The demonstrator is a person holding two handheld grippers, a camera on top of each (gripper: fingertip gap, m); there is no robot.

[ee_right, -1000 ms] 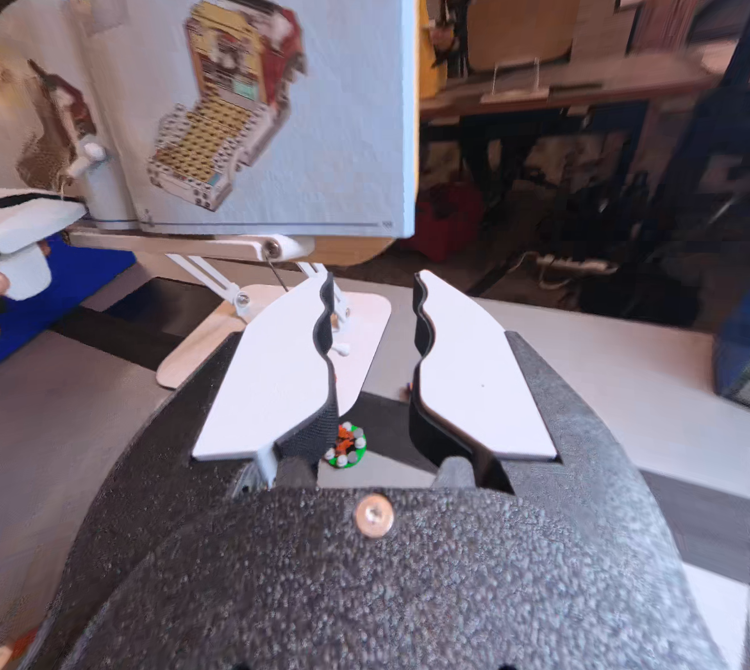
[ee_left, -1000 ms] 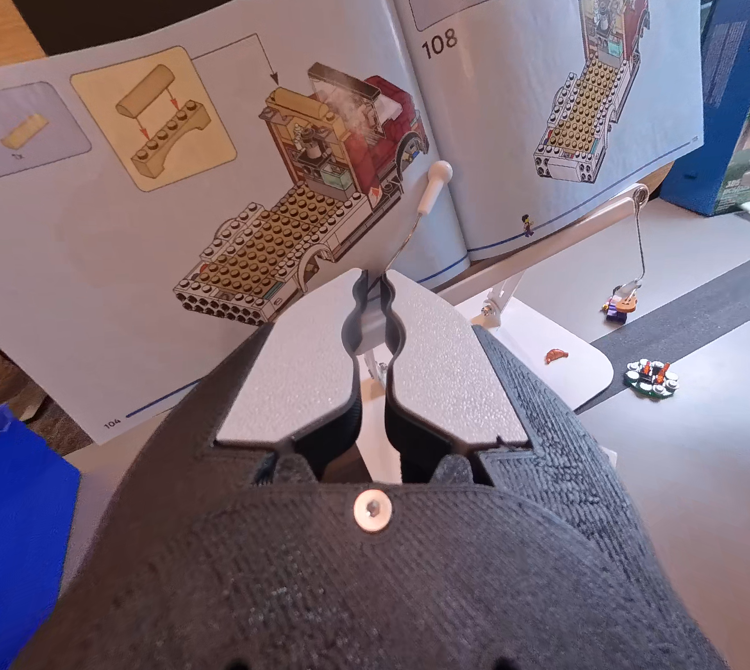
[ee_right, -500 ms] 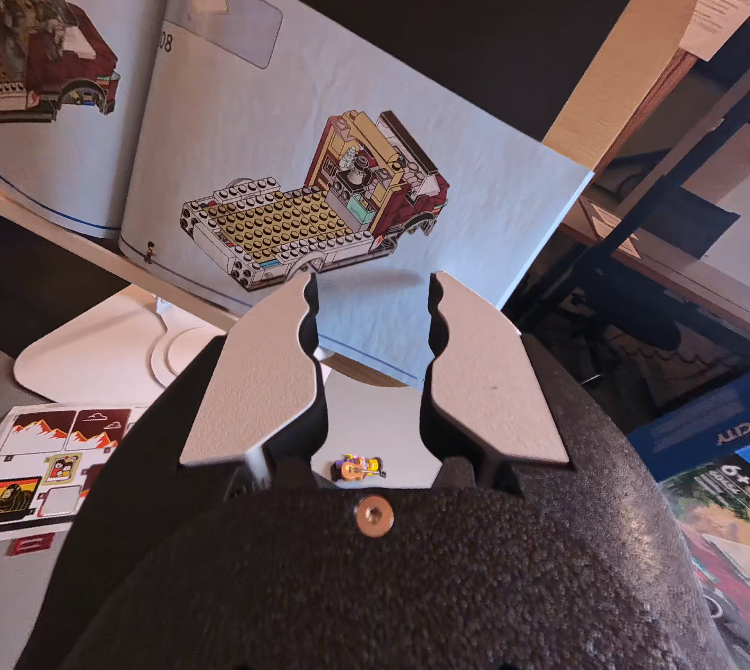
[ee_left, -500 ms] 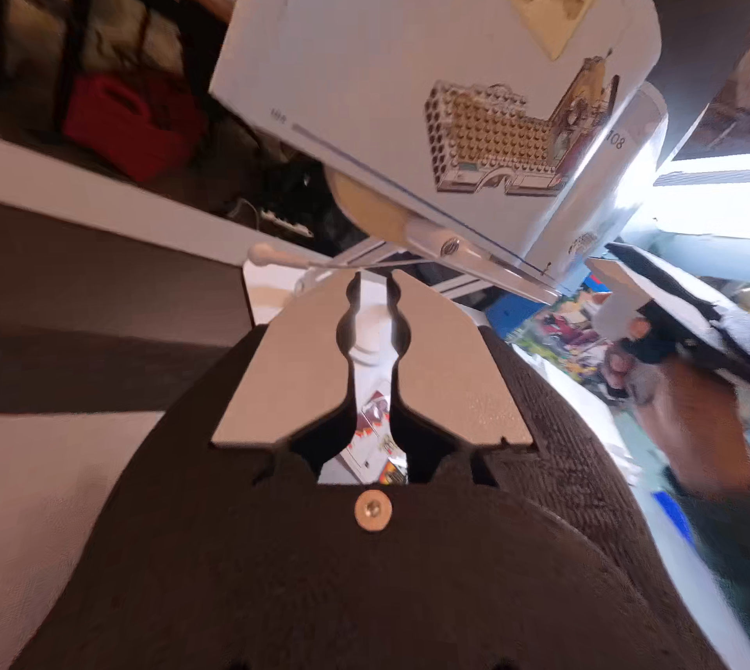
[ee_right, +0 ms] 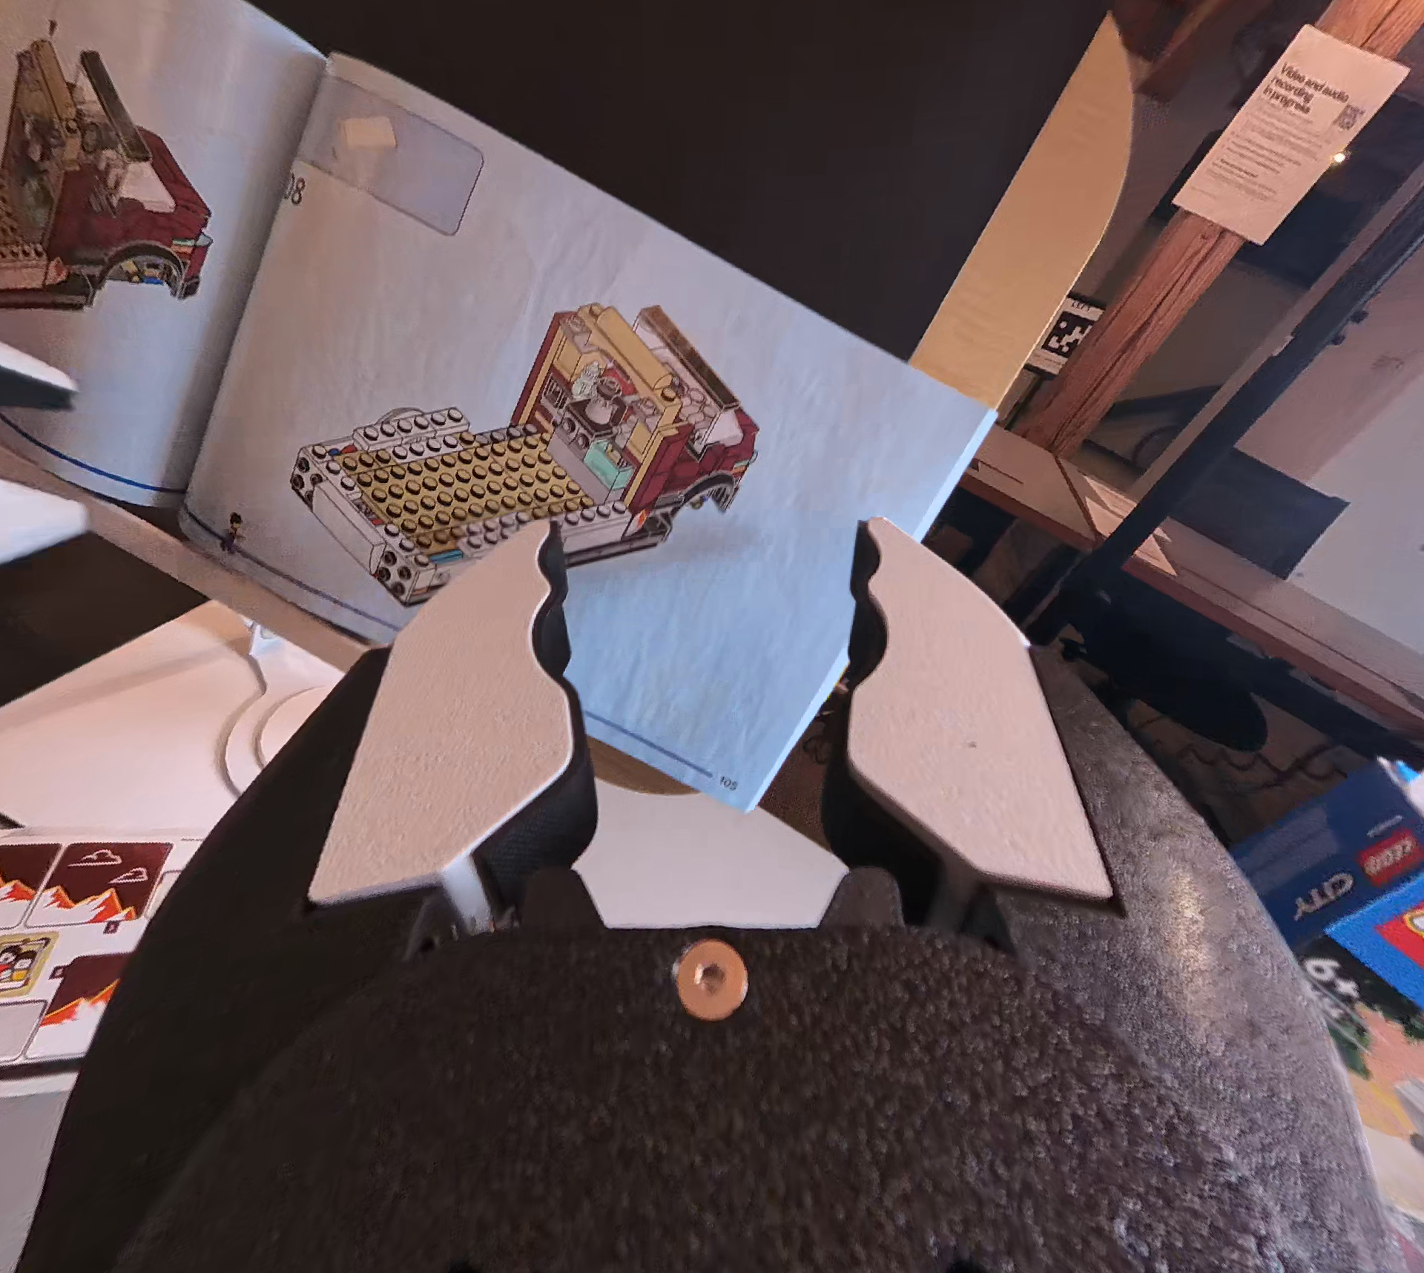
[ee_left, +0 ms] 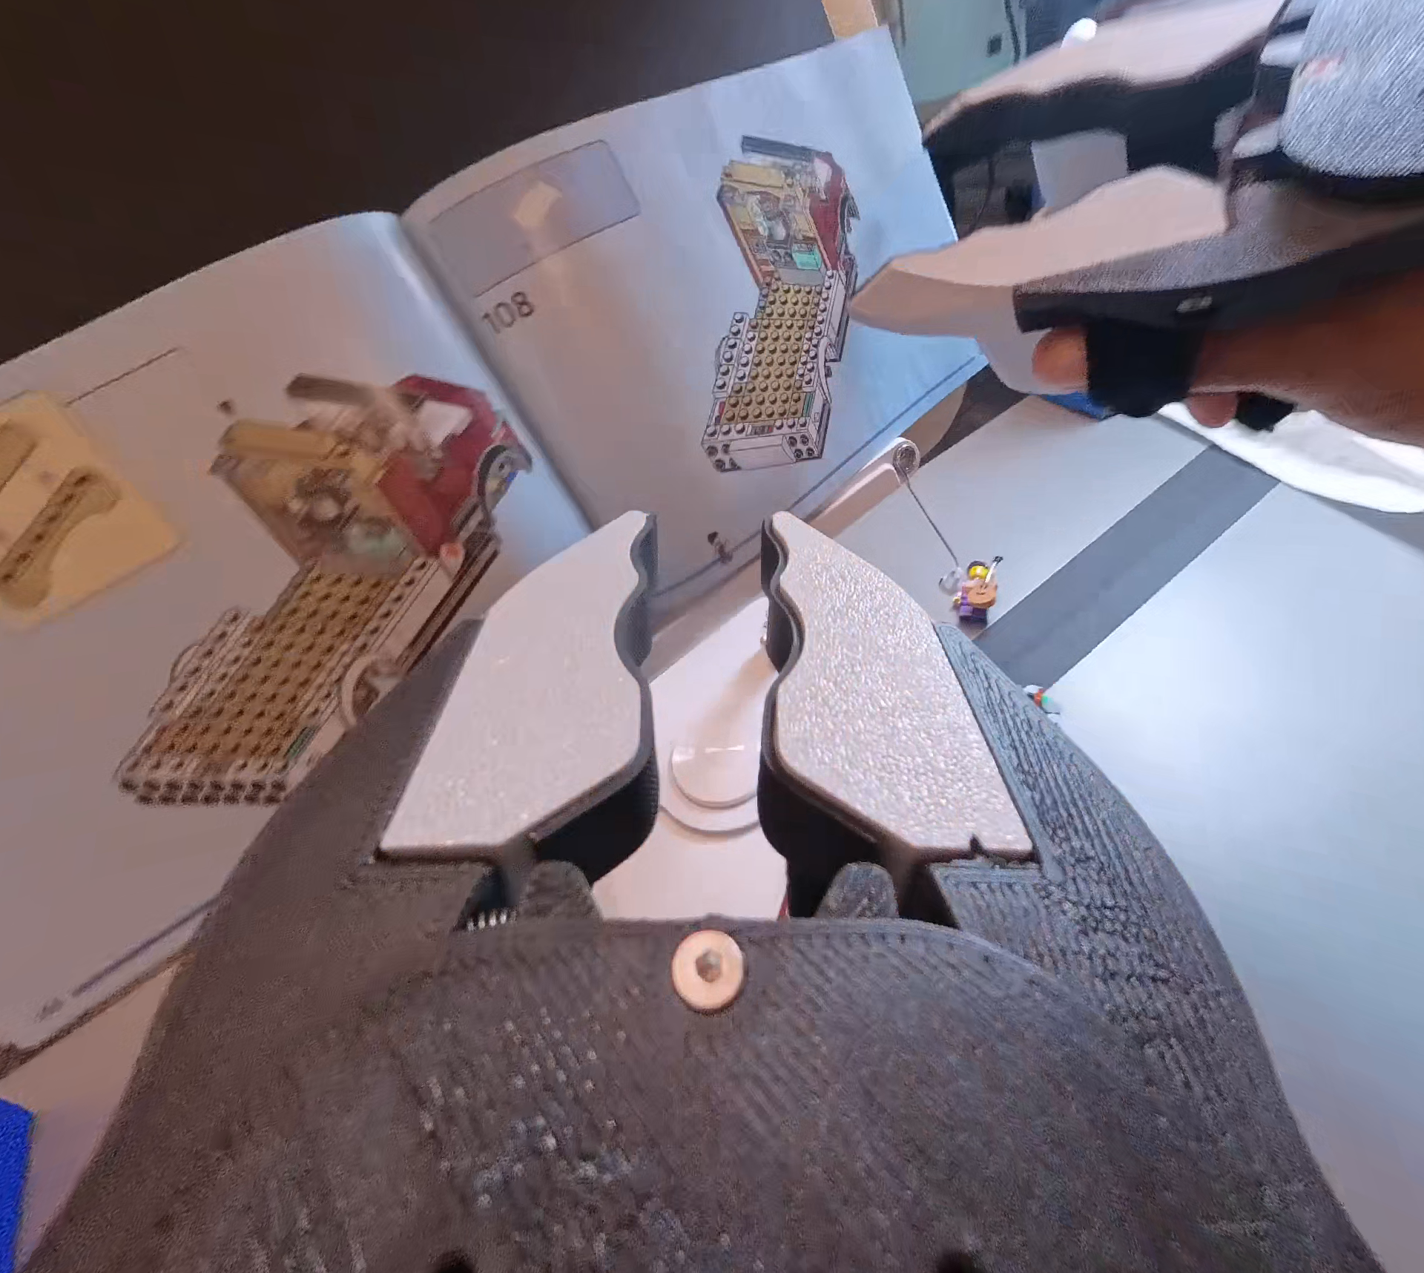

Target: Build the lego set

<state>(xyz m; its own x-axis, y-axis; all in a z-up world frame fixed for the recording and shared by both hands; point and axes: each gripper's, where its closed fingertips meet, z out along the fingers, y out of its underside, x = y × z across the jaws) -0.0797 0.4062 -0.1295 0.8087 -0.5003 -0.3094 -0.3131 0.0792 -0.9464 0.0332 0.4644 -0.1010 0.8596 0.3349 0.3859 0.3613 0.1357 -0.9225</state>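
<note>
On stand, booklet spine upright

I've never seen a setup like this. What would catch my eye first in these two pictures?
Probably the open instruction booklet, propped on a white stand and filling both views with drawings of a red truck with a studded bed. Next, the open right gripper just in front of the booklet's right page, and the open, empty left gripper near the spine. A tiny minifigure with a guitar stands on the table right of the stand.
</note>
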